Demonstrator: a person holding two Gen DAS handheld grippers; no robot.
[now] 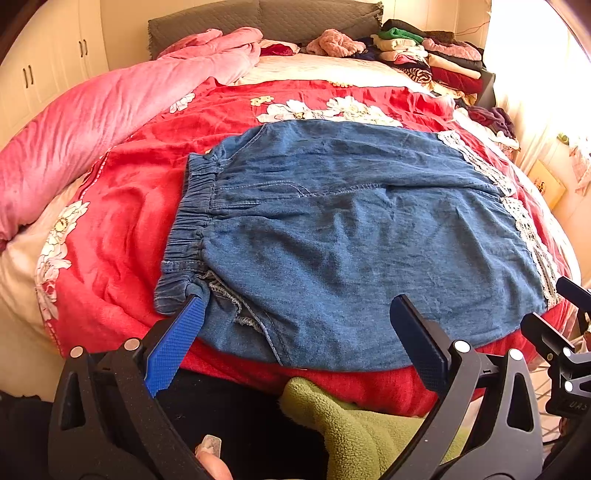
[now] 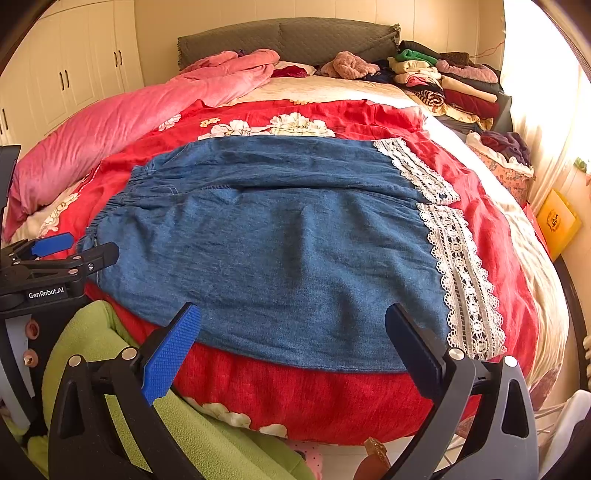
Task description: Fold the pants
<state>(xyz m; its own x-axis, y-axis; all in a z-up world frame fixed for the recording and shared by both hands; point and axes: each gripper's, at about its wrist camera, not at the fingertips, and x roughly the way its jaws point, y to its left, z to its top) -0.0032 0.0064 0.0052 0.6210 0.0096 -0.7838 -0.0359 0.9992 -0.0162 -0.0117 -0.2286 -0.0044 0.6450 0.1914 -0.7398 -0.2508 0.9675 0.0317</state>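
Blue denim pants (image 1: 332,236) with an elastic waistband (image 1: 192,221) at the left and white lace hems (image 1: 532,229) at the right lie flat on a red floral blanket (image 1: 122,206). They also show in the right wrist view (image 2: 280,251), lace (image 2: 461,273) at the right. My left gripper (image 1: 299,306) is open and empty above the pants' near edge, its left finger by the waistband corner. My right gripper (image 2: 295,317) is open and empty above the near edge toward the lace hem. The left gripper (image 2: 74,251) also shows in the right wrist view at the far left.
A pink quilt (image 1: 110,107) lies along the bed's left side. Stacks of folded clothes (image 1: 436,55) sit at the back right by the grey headboard (image 1: 258,22). A green fleece sleeve (image 2: 110,369) is below the grippers. A yellow box (image 2: 557,221) stands right of the bed.
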